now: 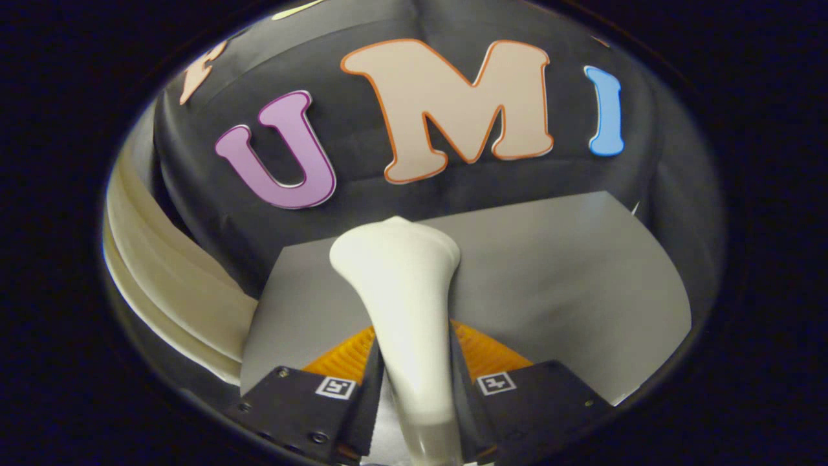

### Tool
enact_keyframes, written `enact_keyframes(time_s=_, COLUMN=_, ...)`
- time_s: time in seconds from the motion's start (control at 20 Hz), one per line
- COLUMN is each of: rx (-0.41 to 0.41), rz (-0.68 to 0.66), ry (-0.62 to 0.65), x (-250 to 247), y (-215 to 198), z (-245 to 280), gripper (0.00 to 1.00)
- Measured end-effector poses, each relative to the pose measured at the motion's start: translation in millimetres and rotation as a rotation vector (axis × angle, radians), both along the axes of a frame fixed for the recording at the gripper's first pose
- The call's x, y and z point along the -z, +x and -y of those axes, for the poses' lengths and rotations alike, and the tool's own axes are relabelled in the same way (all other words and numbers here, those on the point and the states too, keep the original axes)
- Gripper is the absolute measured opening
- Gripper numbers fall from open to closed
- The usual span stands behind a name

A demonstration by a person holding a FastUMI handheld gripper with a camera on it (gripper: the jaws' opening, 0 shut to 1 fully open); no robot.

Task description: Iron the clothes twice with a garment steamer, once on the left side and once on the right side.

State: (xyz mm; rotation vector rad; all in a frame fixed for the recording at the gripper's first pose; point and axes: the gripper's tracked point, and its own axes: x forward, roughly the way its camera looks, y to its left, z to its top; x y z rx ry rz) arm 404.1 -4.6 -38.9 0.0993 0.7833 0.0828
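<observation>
Gripper view gives me the gripper (414, 388) with its two fingers closed tight on the slim handle of a glossy cream-white plastic garment steamer (404, 291), one finger pressing on each side. From where I sit, the steamer runs forward from between the fingers and widens into a rounded head just ahead of them. That head sits over a flat grey cloth garment (569, 291) spread beneath and beyond it.
</observation>
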Motion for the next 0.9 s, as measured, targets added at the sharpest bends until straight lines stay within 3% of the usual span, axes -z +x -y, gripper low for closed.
enact_keyframes(time_s=0.25, rx=-0.029, rz=0.023, ry=-0.008, x=-1, y=1, z=2, gripper=0.52)
enact_keyframes(time_s=0.45, rx=-0.030, rz=0.011, ry=0.076, x=1, y=-2, z=5, gripper=0.49)
enact_keyframes(time_s=0.55, rx=0.035, rz=0.070, ry=0.097, x=-8, y=1, z=20, gripper=0.46)
enact_keyframes(time_s=0.7, rx=0.072, rz=0.164, ry=0.182, x=-25, y=-1, z=22, gripper=0.41)
enact_keyframes(time_s=0.9, rx=0.131, rz=0.294, ry=0.185, x=-45, y=-13, z=30, gripper=0.40)
